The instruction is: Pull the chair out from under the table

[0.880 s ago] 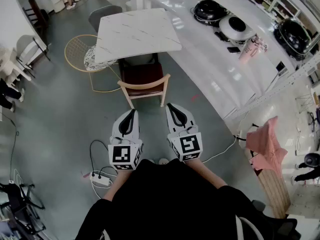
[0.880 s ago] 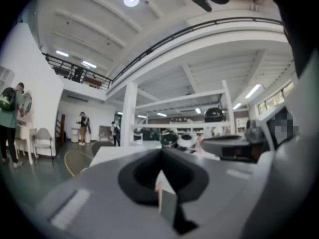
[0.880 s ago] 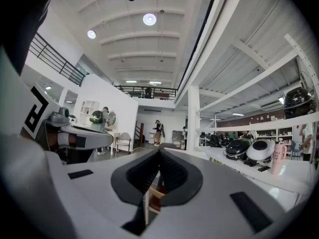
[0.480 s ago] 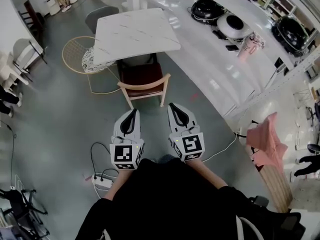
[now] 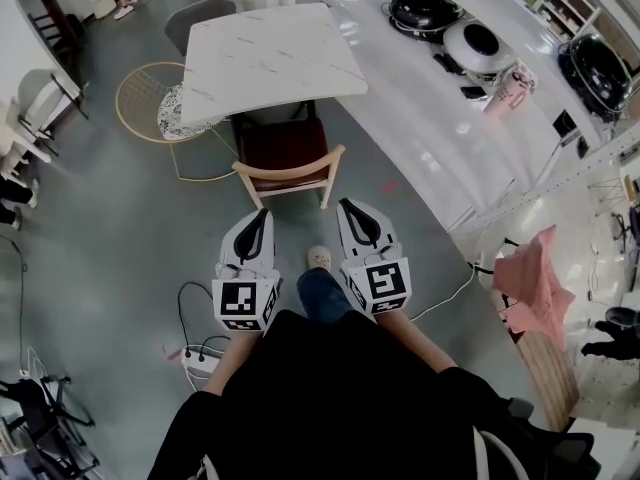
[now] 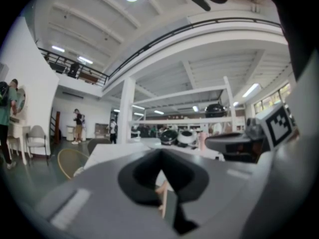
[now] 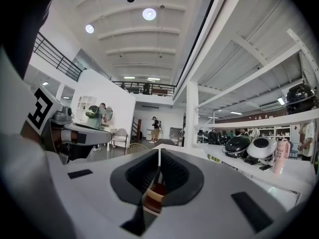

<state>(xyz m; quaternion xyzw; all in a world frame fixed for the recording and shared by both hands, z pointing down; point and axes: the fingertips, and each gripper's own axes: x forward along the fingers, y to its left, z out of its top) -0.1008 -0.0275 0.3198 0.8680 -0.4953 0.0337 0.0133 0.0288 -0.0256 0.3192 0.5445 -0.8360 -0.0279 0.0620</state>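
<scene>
A wooden chair (image 5: pixel 283 146) with a dark red seat and a pale curved back rail stands partly tucked under the white marble table (image 5: pixel 270 56). Both grippers are held level, side by side, short of the chair's back and touching nothing. My left gripper (image 5: pixel 262 214) is shut and empty. So is my right gripper (image 5: pixel 346 206). In the left gripper view the left gripper (image 6: pixel 161 156) shows closed jaws, with a sliver of the chair (image 6: pixel 160 189) below them. In the right gripper view the right gripper (image 7: pixel 159 154) is closed too, and the chair back (image 7: pixel 152 193) shows below it.
A long white counter (image 5: pixel 440 138) with round cookers runs along the right. A round wire chair (image 5: pixel 150 103) stands left of the table. A power strip (image 5: pixel 200 360) and cables lie on the floor at my left. My shoe (image 5: pixel 319 258) is between the grippers. A pink cloth (image 5: pixel 525 283) hangs at right.
I have stepped forward: a knee and shoe now show between the grippers, and the chair is a little nearer to them. Both grippers stay shut.
</scene>
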